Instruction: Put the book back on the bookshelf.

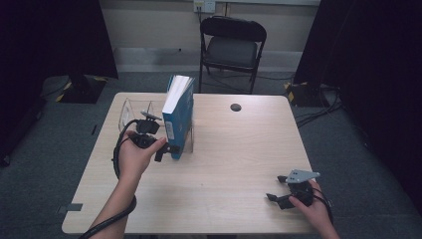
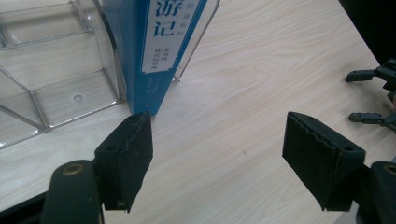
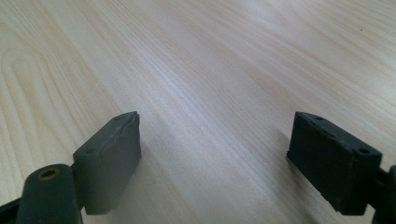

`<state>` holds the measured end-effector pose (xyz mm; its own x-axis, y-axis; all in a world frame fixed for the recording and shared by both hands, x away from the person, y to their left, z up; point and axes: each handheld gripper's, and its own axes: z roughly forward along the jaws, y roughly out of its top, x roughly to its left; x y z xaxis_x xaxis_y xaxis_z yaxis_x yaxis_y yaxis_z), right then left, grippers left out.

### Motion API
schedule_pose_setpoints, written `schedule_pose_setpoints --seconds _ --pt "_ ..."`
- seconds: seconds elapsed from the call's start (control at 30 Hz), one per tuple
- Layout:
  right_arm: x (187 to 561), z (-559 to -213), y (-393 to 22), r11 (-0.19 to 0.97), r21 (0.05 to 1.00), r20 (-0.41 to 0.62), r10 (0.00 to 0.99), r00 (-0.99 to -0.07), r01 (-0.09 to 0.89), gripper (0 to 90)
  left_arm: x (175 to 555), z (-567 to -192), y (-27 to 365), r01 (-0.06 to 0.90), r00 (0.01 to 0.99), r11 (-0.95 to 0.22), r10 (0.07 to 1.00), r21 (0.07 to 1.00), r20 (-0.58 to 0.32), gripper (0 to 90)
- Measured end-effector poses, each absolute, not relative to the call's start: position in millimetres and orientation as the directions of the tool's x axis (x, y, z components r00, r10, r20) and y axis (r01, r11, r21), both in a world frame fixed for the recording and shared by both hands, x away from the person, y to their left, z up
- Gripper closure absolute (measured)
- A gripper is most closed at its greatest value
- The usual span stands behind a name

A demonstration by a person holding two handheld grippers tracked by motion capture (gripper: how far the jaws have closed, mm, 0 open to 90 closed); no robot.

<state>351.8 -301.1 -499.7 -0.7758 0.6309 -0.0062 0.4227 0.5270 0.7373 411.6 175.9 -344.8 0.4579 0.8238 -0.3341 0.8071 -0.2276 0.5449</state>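
On my wooden table (image 1: 239, 149), a blue book (image 1: 178, 117) stands upright in the clear organizer (image 1: 130, 107) at far left; my left gripper (image 2: 217, 156) gapes beside its spine, my right gripper (image 3: 215, 158) spread empty near right.

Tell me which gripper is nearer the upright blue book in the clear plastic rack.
Left. The left gripper sits open right beside the blue book; the right gripper rests open at the table's near right corner.
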Motion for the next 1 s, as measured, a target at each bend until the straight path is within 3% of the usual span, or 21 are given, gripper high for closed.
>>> schedule_pose_setpoints --seconds 1.0 --pt "351.8 -499.6 -301.2 0.528 0.737 -0.006 0.629 -0.777 0.422 16.1 398.1 -406.1 175.9 0.83 0.471 -0.259 0.8 0.494 -0.372 23.6"
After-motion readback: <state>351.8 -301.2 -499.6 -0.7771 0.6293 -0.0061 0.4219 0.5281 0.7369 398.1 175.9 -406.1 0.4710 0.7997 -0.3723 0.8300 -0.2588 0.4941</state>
